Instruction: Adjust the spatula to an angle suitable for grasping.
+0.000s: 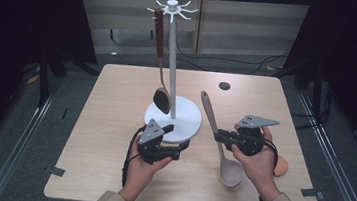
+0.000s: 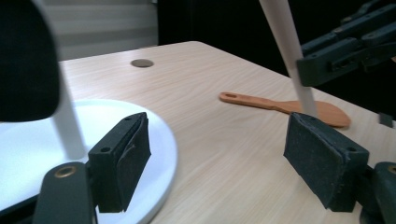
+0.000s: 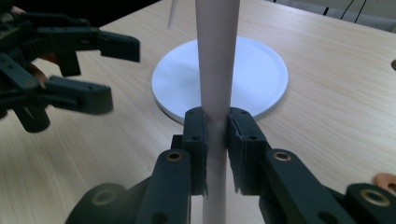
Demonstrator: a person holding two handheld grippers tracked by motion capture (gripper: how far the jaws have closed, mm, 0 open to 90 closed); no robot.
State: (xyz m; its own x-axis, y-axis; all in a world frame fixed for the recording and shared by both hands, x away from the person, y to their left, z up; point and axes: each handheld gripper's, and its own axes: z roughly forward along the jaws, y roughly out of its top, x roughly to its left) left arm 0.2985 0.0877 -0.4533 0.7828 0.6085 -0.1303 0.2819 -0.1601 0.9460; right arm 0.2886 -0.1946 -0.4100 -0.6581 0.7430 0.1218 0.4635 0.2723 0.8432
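Right hand-held gripper (image 1: 219, 135) grips a pale wooden spoon (image 1: 217, 140) by the handle, its two black pads pressed tight against the shaft from both sides, as the right gripper view shows closely (image 3: 215, 140). In the high view the spoon runs from its handle tip, which points to the far side near the stand, down to its bowl at the near right of the desk (image 1: 108, 173), just near of the person's right hand (image 1: 255, 161). The grip sits about midway along the handle, and the spoon crosses the jaws roughly at right angles.

Left hand-held gripper (image 1: 182, 143) sits to the left of the spoon, near but apart from it, with its jaws spread wide and nothing between them (image 2: 219, 168). Its left pad overlaps the near rim of the white round base (image 1: 189, 124) of the utensil stand (image 1: 173, 55); whether it touches I cannot tell. A dark spoon with a brown handle (image 1: 159, 63) hangs from a hook at the top of the stand, its bowl just above the base. An orange spatula (image 2: 285, 106) lies flat on the desk at the right, beyond the held spoon.
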